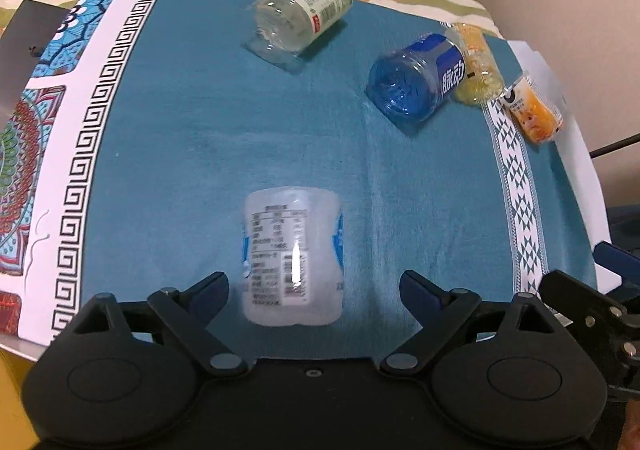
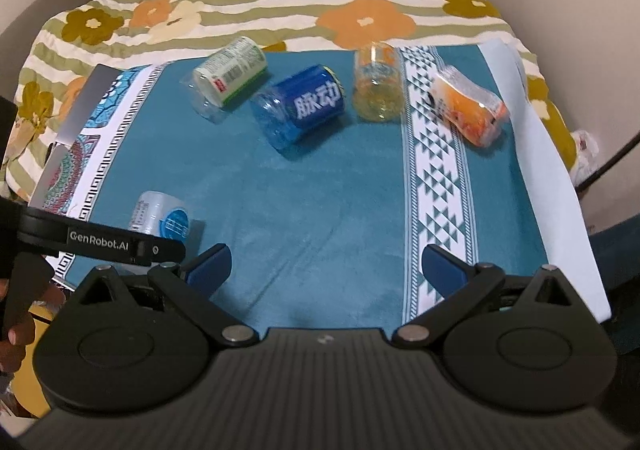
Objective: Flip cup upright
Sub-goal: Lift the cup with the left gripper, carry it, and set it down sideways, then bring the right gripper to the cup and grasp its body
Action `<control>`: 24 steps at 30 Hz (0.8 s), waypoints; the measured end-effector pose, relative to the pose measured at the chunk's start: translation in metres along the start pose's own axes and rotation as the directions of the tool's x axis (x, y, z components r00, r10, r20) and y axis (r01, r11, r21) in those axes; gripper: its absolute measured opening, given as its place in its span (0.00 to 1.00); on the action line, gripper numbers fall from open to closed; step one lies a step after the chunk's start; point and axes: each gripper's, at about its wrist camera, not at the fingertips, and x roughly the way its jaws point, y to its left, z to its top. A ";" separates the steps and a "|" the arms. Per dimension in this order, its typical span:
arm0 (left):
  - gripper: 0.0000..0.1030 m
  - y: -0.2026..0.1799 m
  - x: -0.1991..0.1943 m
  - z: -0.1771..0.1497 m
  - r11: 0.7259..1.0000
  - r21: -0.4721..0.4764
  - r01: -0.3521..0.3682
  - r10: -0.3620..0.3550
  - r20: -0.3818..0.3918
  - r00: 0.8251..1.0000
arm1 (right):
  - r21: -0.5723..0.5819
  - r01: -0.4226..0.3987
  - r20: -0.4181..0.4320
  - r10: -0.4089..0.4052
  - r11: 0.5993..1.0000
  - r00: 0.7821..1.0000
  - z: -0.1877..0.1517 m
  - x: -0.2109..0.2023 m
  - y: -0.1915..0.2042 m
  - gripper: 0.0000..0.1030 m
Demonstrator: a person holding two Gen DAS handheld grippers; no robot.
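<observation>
A frosted white cup with a blue-and-white label (image 1: 294, 258) stands on the teal cloth between the open fingers of my left gripper (image 1: 314, 286), untouched by either pad. It also shows in the right wrist view (image 2: 162, 215), behind the left gripper's body. My right gripper (image 2: 326, 264) is open and empty above the cloth's near edge. Several other cups lie on their sides: a clear green-labelled one (image 1: 306, 12) (image 2: 230, 74), a blue one (image 1: 416, 76) (image 2: 300, 106), a yellowish one (image 1: 478, 64) (image 2: 376, 82) and an orange one (image 1: 534, 108) (image 2: 468, 110).
The teal cloth (image 2: 320, 190) has a patterned border at the left (image 1: 92, 154) and a triangle-pattern band at the right (image 2: 438, 178). A floral striped cover (image 2: 280, 6) lies beyond it. A grey flat board (image 2: 84, 102) sits at the far left.
</observation>
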 end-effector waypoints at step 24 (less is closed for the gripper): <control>1.00 0.086 -0.058 -0.066 0.993 -0.069 -0.094 0.102 0.127 0.987 | 0.206 -0.269 -0.421 0.333 0.941 0.844 0.079 0.127 0.079 1.00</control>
